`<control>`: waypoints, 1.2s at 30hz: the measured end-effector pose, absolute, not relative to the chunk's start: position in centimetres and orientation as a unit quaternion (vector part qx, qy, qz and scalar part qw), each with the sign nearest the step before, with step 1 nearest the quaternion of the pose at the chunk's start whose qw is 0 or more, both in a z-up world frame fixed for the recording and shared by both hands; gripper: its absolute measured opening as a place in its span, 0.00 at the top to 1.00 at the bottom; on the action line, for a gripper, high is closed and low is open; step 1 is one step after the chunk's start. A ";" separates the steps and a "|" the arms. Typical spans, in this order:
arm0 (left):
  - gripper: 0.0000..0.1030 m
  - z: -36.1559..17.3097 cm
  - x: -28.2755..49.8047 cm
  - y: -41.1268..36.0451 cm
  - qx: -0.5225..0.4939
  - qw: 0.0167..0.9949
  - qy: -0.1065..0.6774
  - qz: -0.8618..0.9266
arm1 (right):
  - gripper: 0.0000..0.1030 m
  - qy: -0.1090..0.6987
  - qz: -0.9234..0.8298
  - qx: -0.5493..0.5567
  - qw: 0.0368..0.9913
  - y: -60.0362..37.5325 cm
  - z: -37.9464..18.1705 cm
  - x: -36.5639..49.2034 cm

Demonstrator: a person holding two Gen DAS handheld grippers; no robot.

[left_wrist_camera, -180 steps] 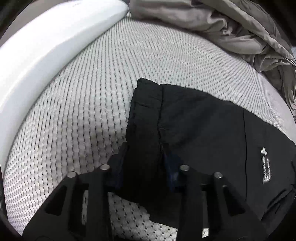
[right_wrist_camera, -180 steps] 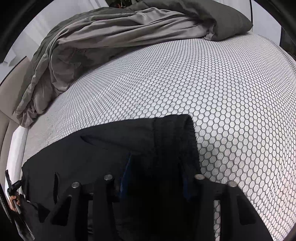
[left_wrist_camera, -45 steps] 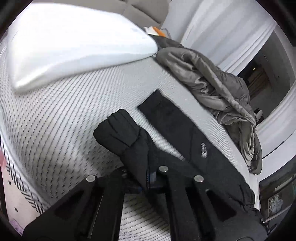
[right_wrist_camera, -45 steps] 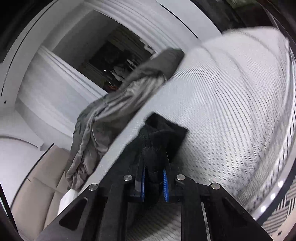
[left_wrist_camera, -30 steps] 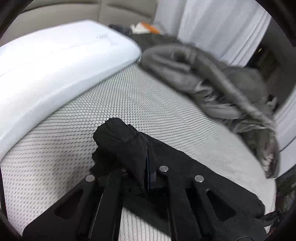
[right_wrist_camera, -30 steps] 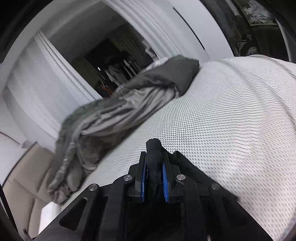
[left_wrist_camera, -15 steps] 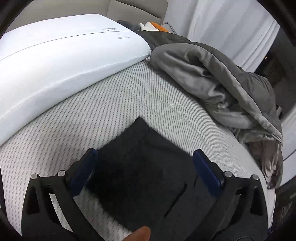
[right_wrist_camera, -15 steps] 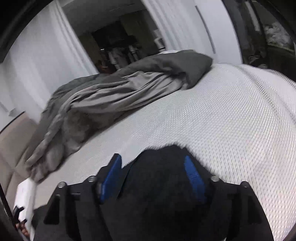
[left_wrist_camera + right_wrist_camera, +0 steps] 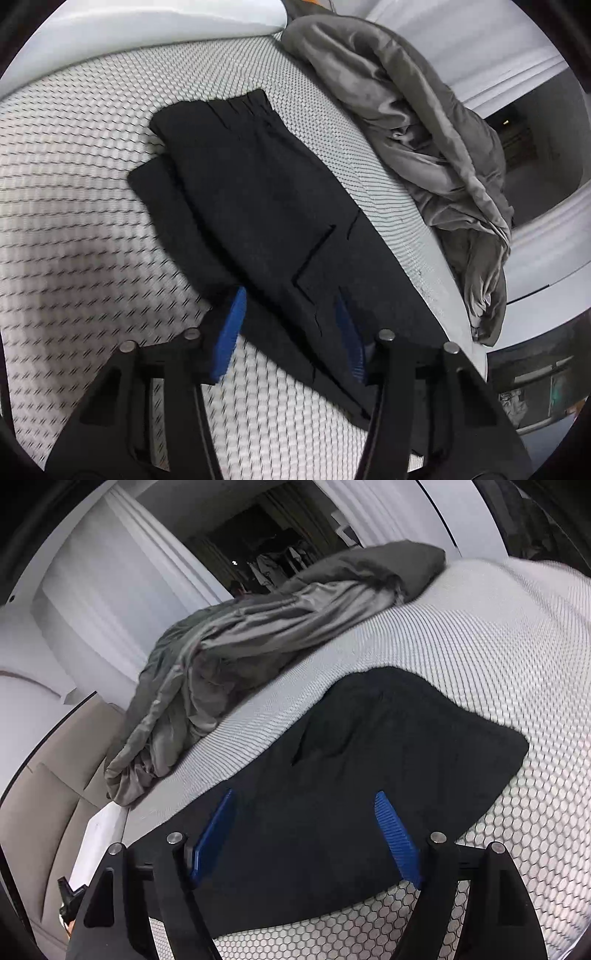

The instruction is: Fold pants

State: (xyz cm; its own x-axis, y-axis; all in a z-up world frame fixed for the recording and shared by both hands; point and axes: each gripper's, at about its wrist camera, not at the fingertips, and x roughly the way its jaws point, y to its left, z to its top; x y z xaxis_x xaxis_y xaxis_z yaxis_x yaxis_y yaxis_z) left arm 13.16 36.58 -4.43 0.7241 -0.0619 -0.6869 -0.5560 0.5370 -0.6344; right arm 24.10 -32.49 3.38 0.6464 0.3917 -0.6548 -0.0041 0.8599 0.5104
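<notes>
You see matt black cloth pants [image 9: 266, 192] on a mattress cover [image 9: 74, 206] of textured honeycomb mesh. At upper right your grey quilt [image 9: 417, 110] has a faint satin sheen. Ribbed blue pads [image 9: 397, 834] sit on matt black plastic fingers.

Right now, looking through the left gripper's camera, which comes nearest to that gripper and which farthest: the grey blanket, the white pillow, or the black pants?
1. Black pants: directly ahead of the left gripper, lying between its open fingers on the mesh bed cover.
2. Grey blanket: crumpled to the right, past the pants.
3. White pillow: farthest, along the top left edge.
</notes>
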 end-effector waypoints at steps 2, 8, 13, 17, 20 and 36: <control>0.76 -5.4 14.2 36.7 -0.453 0.808 0.344 0.155 | 0.23 0.409 0.112 0.242 0.873 -32.6 2.9 24.4; 0.99 -5.6 14.8 36.8 -0.415 0.821 0.349 0.181 | 0.23 0.398 0.101 0.229 0.882 -33.1 3.1 24.6; 0.92 -5.9 13.8 36.9 -0.387 0.816 0.374 0.208 | 0.23 0.401 0.098 0.221 0.884 -33.5 3.3 24.4; 0.72 -5.0 10.6 37.1 -0.412 0.808 0.361 0.216 | 0.23 0.406 0.092 0.218 0.883 -34.1 3.1 23.9; 0.67 -5.0 10.1 36.9 -0.421 0.811 0.359 0.191 | 0.23 0.404 0.086 0.224 0.883 -35.0 3.2 23.3; 0.99 -5.3 11.1 37.1 -0.443 0.821 0.301 0.197 | 0.23 0.477 0.061 0.304 0.823 -40.0 -0.4 23.1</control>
State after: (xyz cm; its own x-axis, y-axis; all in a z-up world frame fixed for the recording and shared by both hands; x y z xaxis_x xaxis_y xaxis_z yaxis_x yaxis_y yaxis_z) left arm 11.07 37.15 -5.33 0.7404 0.0572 -0.6697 -0.5911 0.5298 -0.6082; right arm 23.06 -39.97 -0.36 0.5380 0.3900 -0.7473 0.1897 0.8078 0.5581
